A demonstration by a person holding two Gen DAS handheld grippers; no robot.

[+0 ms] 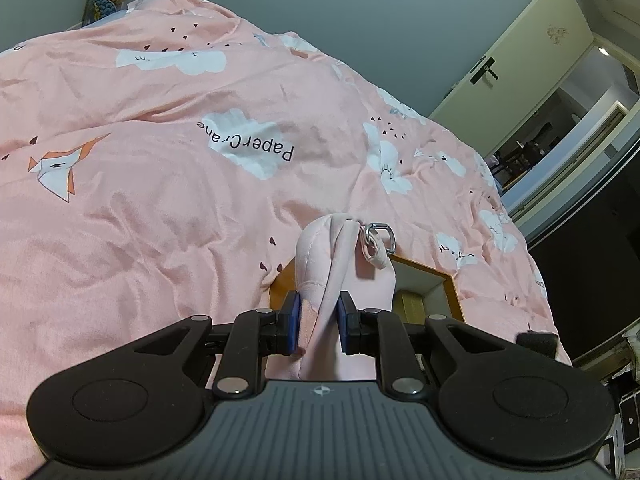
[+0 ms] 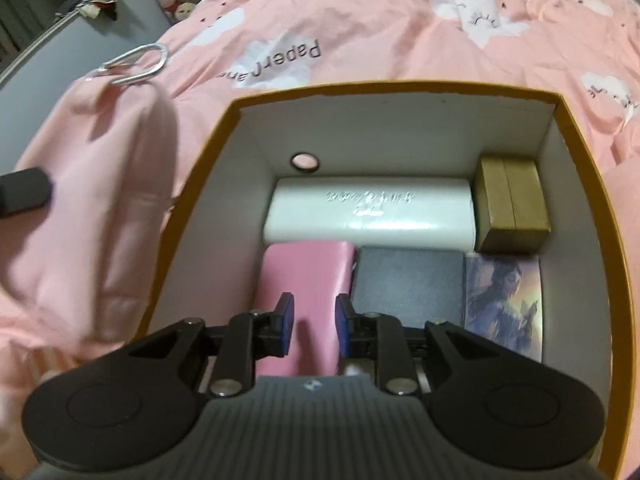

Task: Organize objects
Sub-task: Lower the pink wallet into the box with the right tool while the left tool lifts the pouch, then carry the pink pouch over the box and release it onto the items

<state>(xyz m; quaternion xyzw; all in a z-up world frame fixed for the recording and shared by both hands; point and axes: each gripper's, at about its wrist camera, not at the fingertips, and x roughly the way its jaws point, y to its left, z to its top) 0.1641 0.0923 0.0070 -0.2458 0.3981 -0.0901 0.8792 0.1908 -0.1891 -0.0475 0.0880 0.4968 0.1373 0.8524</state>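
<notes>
Inside the orange-rimmed box point(image 2: 592, 184) on the bed, my right gripper point(image 2: 314, 326) stands narrowly parted above the pink case point(image 2: 304, 276), while my left gripper point(image 1: 318, 326) clamps the pink pouch point(image 1: 320, 256) outside its left edge.

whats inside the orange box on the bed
Inside the orange box: a white case, a brown box, a pink case, a dark case and a picture card. The near floor is hidden.
</notes>
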